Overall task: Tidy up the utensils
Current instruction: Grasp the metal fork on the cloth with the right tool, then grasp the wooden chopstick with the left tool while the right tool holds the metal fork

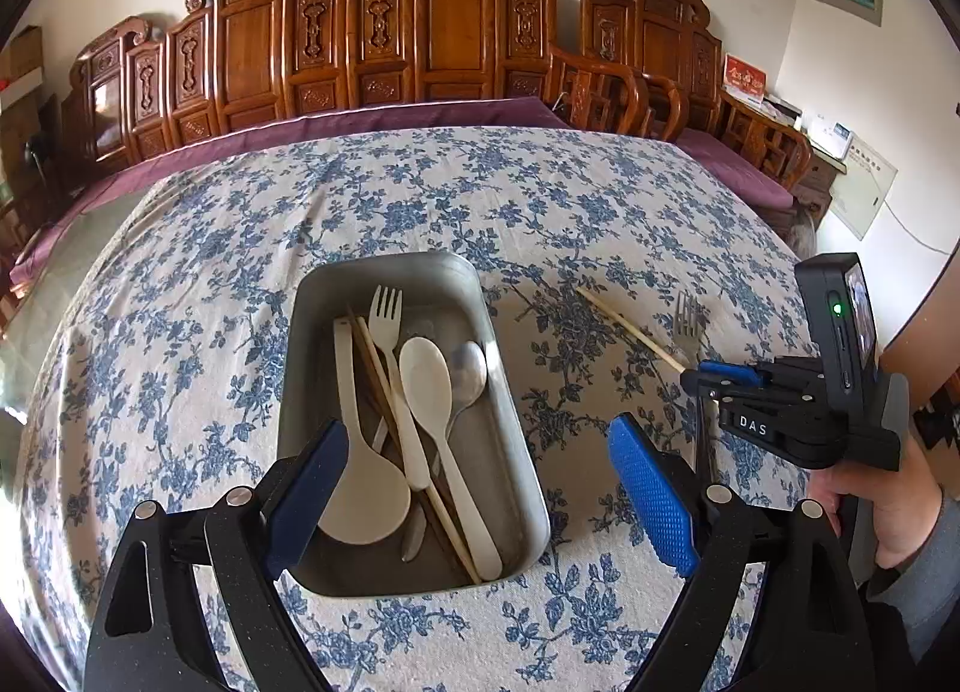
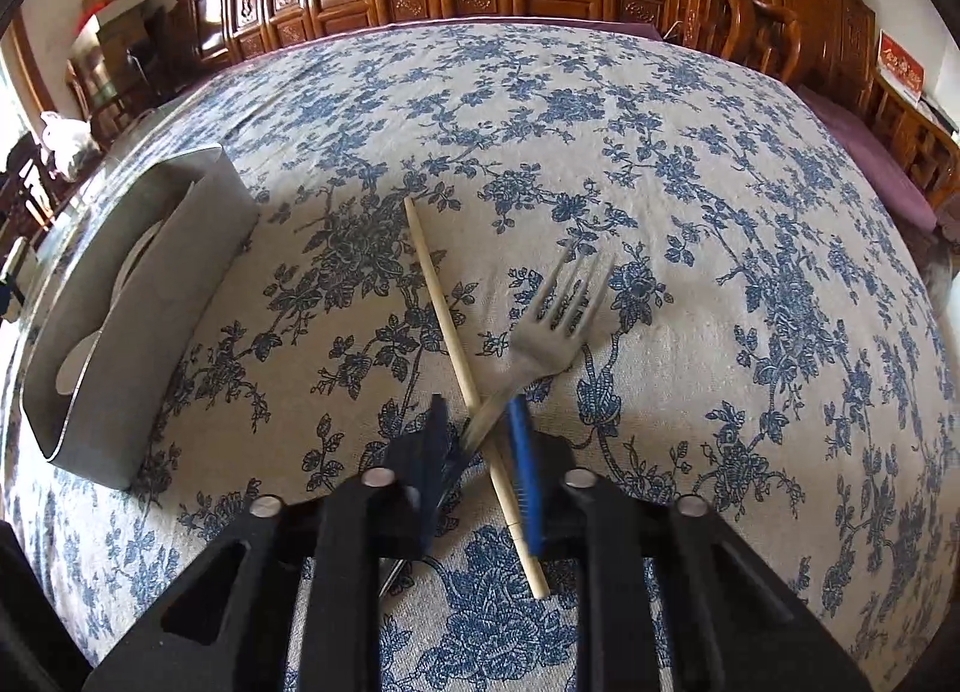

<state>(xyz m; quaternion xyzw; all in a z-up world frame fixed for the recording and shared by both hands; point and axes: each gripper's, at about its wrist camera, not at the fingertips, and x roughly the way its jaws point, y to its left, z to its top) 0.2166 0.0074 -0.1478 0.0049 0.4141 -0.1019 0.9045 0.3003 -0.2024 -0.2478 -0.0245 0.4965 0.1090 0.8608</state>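
A metal tray sits mid-counter on a blue-flowered cloth, holding a white fork, a white spoon, a steel spoon, a white rice paddle and brown chopsticks. The left gripper hovers over the tray's near end, its blue-padded fingers spread wide and holding nothing. To the right of the tray, the right gripper has its fingers nearly pressed together, pinching the handle of a steel fork whose tines point away; the fork looks blurred. A pale chopstick lies on the cloth, crossing under the fork between those fingers. White letters "DAS" are legible on the right gripper's body. Carved wooden furniture lines the wall behind.
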